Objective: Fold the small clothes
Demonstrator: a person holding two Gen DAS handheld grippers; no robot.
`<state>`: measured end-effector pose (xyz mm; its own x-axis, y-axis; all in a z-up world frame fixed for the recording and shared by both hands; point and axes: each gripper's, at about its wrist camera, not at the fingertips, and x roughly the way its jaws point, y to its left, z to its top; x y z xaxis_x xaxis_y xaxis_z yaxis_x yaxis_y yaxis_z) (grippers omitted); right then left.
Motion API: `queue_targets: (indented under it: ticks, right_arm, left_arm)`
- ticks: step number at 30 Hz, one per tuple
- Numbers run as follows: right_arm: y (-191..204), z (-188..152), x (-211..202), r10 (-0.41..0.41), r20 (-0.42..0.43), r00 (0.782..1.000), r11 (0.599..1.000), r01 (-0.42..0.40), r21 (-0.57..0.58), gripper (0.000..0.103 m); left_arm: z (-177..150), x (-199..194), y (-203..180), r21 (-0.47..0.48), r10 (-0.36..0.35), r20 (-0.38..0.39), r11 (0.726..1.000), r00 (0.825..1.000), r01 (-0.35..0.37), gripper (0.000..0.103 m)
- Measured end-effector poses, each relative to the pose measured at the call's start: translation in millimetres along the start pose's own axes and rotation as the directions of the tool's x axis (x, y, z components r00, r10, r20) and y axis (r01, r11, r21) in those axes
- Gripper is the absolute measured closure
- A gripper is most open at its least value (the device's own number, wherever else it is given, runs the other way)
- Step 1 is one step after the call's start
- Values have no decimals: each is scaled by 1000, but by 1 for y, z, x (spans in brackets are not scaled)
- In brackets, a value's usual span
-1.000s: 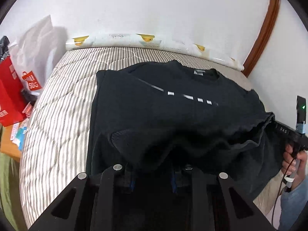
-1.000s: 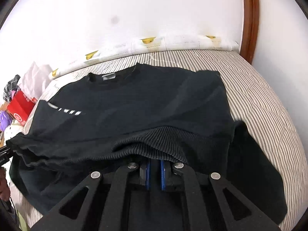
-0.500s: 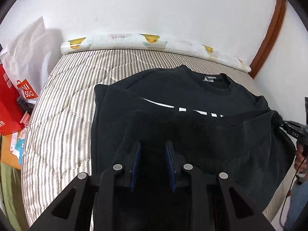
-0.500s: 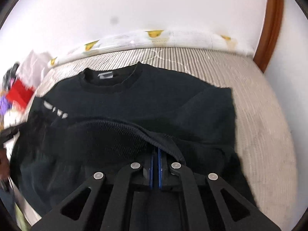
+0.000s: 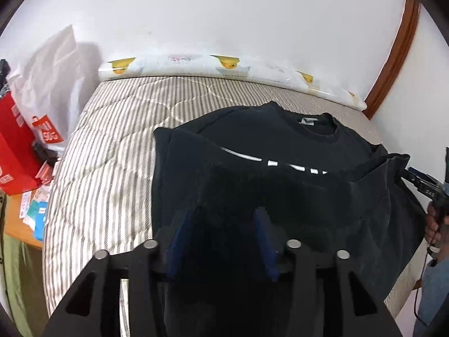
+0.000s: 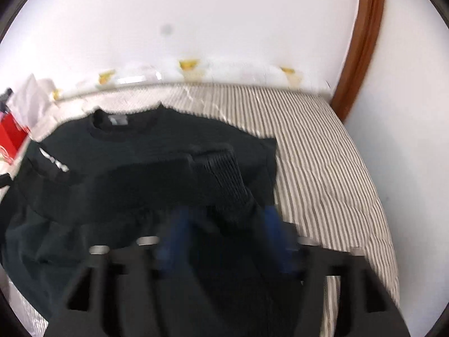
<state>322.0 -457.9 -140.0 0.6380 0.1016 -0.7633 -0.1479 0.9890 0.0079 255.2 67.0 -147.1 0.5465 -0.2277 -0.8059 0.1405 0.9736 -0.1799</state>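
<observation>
While the left wrist camera looks up a striped bed [image 5: 112, 151], a black sweater [image 5: 252, 151] lies spread on it, collar toward the far wall, hem doubled up over the chest. The left gripper [image 5: 221, 224] has its blue fingers [image 5: 179, 230] spread wide, grasping nothing, just above the folded cloth. At the right edge the right gripper [image 5: 421, 181] appears, beside the sweater's side; whether it grips cloth cannot be told from here. Red and white bags [image 5: 31, 129] crowd the bed's left side.

From the right wrist camera, blurred, the right gripper [image 6: 224, 236] shows its fingers parted and released over the sweater [image 6: 140, 168], near a ribbed cuff [image 6: 227, 174].

The knit looks soft, limp and fairly light, likely to sag; the ribbed hem or cuffs offer firmer holds. Bare mattress [image 6: 322, 168] right of the garment gives open room; the wall [image 6: 224, 28] bounds the far edge.
</observation>
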Motion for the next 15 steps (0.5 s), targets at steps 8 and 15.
queue_targets:
  ticks: [8, 15]
  right_arm:
    - [-7, 15, 41, 63, -59, 996, 998, -62, 15, 37]
    - [-3, 9, 49, 79, -63, 995, 996, -80, -26, 84]
  left_arm:
    - [16, 41, 4, 40, 1, -100, 999, 995, 3, 56]
    - [14, 36, 2, 43, 16, -68, 999, 998, -13, 93]
